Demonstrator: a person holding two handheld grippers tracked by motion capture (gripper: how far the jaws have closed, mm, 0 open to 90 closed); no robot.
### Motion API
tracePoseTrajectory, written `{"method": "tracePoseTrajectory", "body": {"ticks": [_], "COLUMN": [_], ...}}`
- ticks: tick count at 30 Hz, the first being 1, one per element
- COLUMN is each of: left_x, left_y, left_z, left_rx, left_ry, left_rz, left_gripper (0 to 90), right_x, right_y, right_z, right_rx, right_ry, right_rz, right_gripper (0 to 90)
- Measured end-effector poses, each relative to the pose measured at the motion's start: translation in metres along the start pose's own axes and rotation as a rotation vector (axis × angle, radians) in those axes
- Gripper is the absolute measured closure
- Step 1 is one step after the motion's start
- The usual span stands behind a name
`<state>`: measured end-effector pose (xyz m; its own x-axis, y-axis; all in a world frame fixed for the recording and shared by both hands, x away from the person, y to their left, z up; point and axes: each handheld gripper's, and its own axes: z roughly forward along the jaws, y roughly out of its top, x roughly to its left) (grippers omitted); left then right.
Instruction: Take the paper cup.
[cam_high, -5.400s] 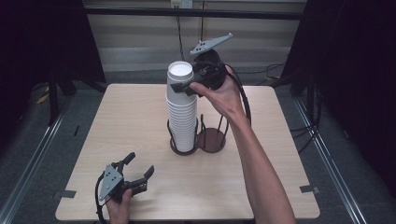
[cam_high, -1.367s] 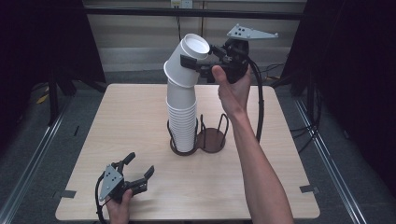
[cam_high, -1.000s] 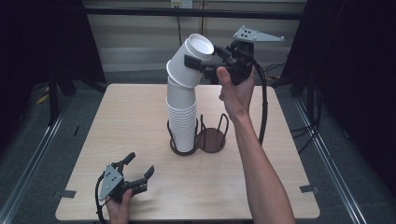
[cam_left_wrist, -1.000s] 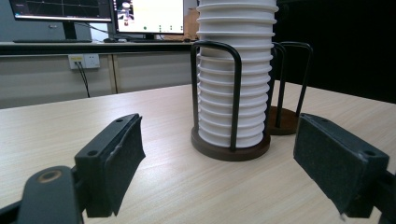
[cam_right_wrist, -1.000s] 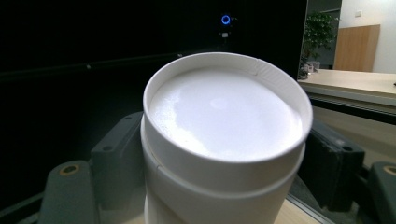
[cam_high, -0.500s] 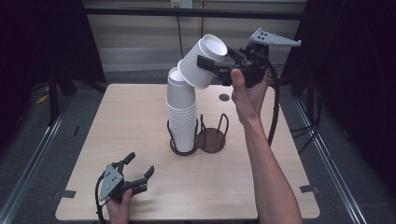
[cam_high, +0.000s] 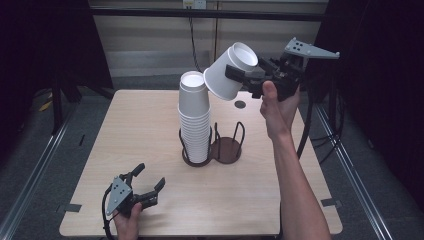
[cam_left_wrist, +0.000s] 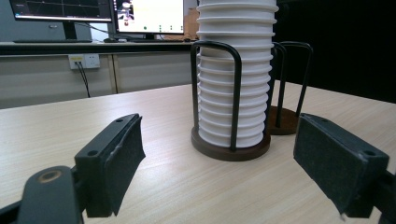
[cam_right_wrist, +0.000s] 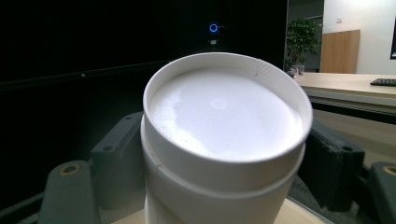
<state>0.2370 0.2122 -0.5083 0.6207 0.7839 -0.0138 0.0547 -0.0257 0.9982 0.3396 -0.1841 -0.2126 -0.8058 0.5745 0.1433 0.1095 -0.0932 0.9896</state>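
A tall stack of white paper cups (cam_high: 194, 125) stands in one ring of a dark wire cup holder (cam_high: 227, 150) at mid-table. My right gripper (cam_high: 239, 76) is raised to the right of the stack top, shut on a white cup (cam_high: 220, 82) that is tilted, clear of the stack. In the right gripper view the cup (cam_right_wrist: 224, 121) sits between the pads with its base toward the camera. My left gripper (cam_high: 150, 176) rests on the table's front left, open, nothing between its pads (cam_left_wrist: 121, 158). It faces the stack (cam_left_wrist: 233, 84).
The holder's second ring (cam_left_wrist: 285, 121), right of the stack, holds nothing. The wooden table (cam_high: 150, 120) has a small dark hole (cam_high: 240, 104) near its far edge. Cables hang off the right side, and dark curtains surround the table.
The right gripper has carried the cup off the stack top and over to the right, tilting it further. The left gripper has stayed put.
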Motion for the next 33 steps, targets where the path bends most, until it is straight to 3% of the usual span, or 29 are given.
{"method": "tracePoseTrajectory", "body": {"ticks": [16, 33], "left_x": [0.000, 0.000], "left_y": [0.000, 0.000], "left_z": [0.000, 0.000], "left_rx": [0.000, 0.005], "left_ry": [0.001, 0.005], "left_rz": [0.000, -0.004], "left_gripper": [15.8, 15.9], "right_x": [-0.003, 0.003], "right_y": [-0.022, -0.050], "right_z": [-0.020, -0.025], "right_rx": [0.039, 0.108], "right_ry": [-0.025, -0.027], "right_rz": [-0.011, -0.029], "right_gripper": [22.8, 22.8]}}
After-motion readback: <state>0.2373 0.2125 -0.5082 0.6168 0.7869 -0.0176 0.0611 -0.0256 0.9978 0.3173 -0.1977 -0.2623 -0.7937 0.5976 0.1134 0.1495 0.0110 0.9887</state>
